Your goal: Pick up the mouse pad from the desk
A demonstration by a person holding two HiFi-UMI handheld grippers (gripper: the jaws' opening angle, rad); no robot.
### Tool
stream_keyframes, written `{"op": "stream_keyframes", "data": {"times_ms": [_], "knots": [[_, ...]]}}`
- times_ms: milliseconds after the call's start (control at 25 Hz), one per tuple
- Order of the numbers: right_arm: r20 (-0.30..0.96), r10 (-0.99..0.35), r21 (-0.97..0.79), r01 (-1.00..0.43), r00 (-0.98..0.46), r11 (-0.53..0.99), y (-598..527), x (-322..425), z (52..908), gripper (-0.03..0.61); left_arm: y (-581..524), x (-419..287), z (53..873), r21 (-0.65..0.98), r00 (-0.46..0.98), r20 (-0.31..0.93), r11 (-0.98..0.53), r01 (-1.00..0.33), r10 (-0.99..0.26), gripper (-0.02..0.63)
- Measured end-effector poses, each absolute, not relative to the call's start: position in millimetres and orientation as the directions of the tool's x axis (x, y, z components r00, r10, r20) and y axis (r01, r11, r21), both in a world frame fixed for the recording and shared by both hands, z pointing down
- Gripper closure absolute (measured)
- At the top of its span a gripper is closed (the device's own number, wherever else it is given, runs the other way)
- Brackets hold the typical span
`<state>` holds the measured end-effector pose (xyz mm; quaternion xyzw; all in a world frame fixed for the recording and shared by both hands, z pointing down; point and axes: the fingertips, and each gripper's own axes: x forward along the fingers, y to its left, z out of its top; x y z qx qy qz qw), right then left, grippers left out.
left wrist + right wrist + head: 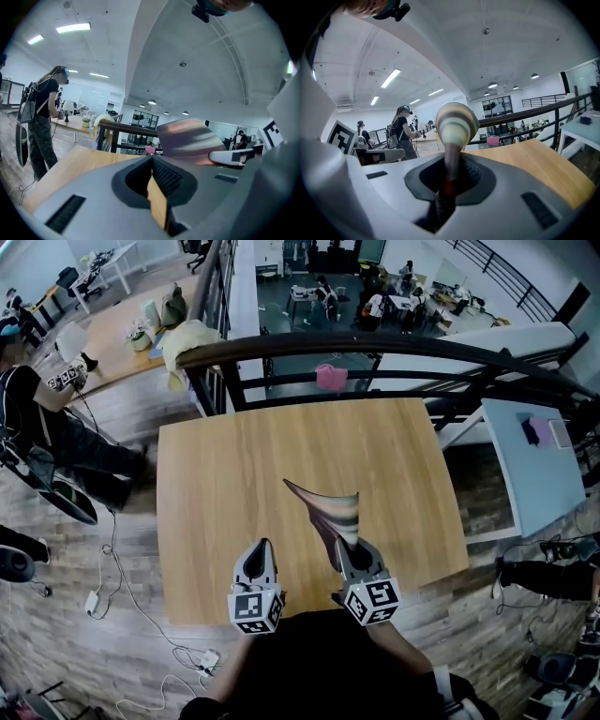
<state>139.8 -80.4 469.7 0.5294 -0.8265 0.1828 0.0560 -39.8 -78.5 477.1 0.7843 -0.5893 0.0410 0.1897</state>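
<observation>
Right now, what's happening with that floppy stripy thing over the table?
A person stands at a wooden desk with a gripper in each hand. The right gripper is pinching the stripy mouse pad by one edge and holding it up, curled, clear of the desk. The left gripper is shut with nothing in it and hangs beside the right one.

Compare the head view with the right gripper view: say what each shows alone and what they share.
Head view only: the desk's full outline and floor cables. Right gripper view only: the jaws shut on the mouse pad's edge, and ceiling lights. Both: the right gripper holding the pad, the desk, the railing.
</observation>
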Motion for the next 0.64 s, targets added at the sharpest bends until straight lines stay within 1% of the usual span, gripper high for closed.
{"op": "stream_keyframes", "data": {"times_ms": [280, 640], "knots": [[0.278, -0.857, -0.246, -0.895, -0.434, 0.373, -80.6, 133.4, 468.1, 0.528, -80.8, -46.6, 471.3, 0.235, 0.298, 0.265, -0.238, -0.942, -0.917, 0.591], [0.275, -0.854, -0.248, -0.891, -0.442, 0.381, -80.9, 131.9, 466.6, 0.529, -80.4, -44.3, 473.0, 0.231, 0.304, 0.273, -0.245, -0.942, -0.913, 0.591]]}}
